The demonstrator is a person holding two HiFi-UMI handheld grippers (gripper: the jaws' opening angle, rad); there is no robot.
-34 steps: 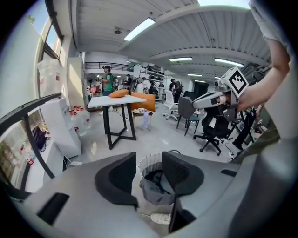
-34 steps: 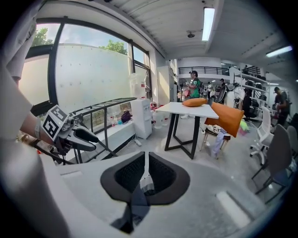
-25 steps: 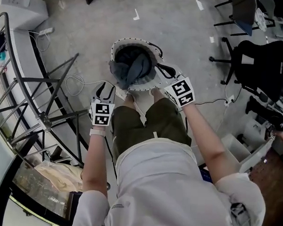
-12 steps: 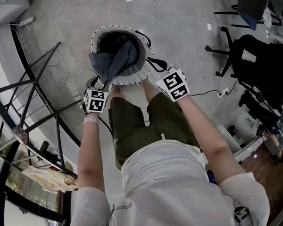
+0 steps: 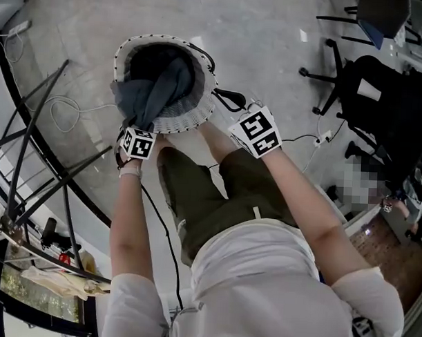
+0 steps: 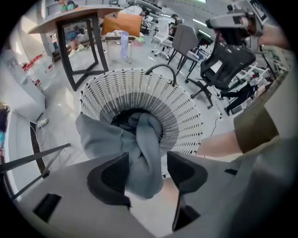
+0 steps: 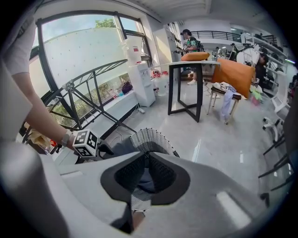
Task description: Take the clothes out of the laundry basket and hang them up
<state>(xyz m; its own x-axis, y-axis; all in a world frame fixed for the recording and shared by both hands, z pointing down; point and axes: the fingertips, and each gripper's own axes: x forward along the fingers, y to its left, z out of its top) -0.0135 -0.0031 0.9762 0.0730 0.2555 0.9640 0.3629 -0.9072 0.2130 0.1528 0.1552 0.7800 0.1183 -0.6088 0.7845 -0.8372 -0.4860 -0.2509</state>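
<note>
Square markers [image 5: 256, 131] on left tool [image 5: 135, 126], right tool [image 5: 218, 116]

Bright, even daylight from tall windows [image 7: 79, 51]; fisheye warp, dark corners, soft foreground blur.

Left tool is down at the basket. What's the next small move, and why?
Probably close the left tool on the grey garment: its jaws have just been opening, and the fold draped over the laundry basket rim hangs between them, unpinched. The right tool seems to steady the rim.
</note>
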